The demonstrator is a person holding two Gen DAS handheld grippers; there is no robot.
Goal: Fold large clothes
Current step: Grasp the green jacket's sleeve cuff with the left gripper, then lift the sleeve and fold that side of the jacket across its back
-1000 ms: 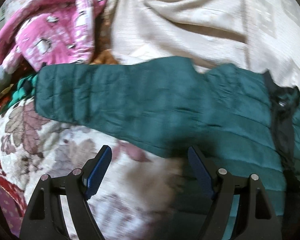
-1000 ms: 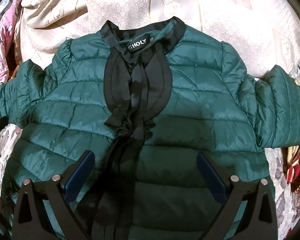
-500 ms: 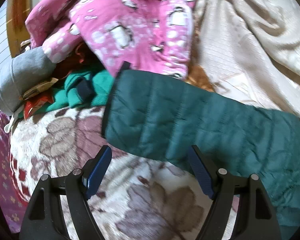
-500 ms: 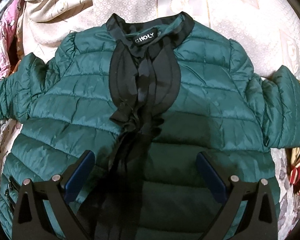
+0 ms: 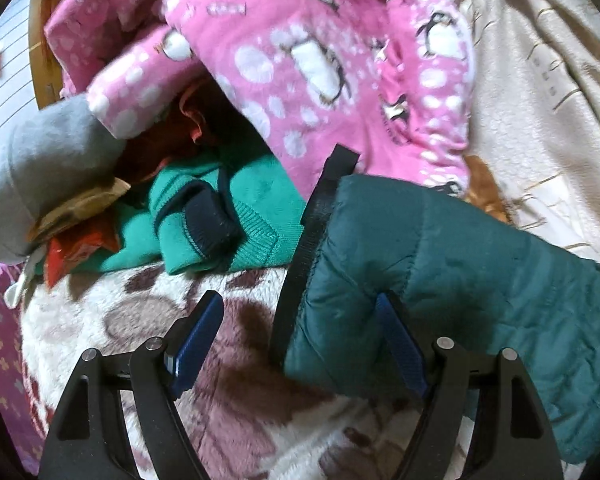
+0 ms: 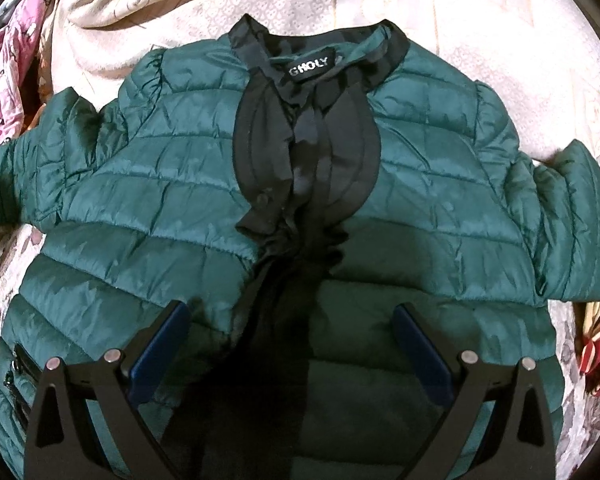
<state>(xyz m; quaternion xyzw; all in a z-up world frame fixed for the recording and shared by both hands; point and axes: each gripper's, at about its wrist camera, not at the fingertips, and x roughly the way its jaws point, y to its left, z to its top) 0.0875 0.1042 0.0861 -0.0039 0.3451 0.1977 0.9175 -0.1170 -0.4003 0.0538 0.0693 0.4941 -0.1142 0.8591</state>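
Note:
A dark green quilted jacket (image 6: 160, 200) lies front up on the bed, its black collar and label at the far side and both sleeves spread out. My right gripper (image 6: 290, 310) hovers open above the lower front, over the black placket, with nothing held. In the left wrist view the jacket's left sleeve (image 5: 480, 280) ends in a black-edged cuff (image 5: 304, 264). My left gripper (image 5: 298, 300) is open at that cuff. The cuff end lies between the jaws; the right finger (image 5: 400, 344) rests against the sleeve fabric and the left finger (image 5: 198, 332) stands clear over the blanket.
A pile of clothes sits just beyond the cuff: a pink penguin-print garment (image 5: 320, 60), a bright green knit sweater (image 5: 236, 216) and a grey garment (image 5: 32, 168). A cream blanket (image 5: 540, 100) and a floral blanket (image 5: 120, 320) cover the bed. A red striped cloth (image 6: 596, 344) lies at the right.
My left gripper has travelled left along the sleeve, from near the jacket's body out to the cuff, which now lies between its jaws. The right gripper has hardly moved.

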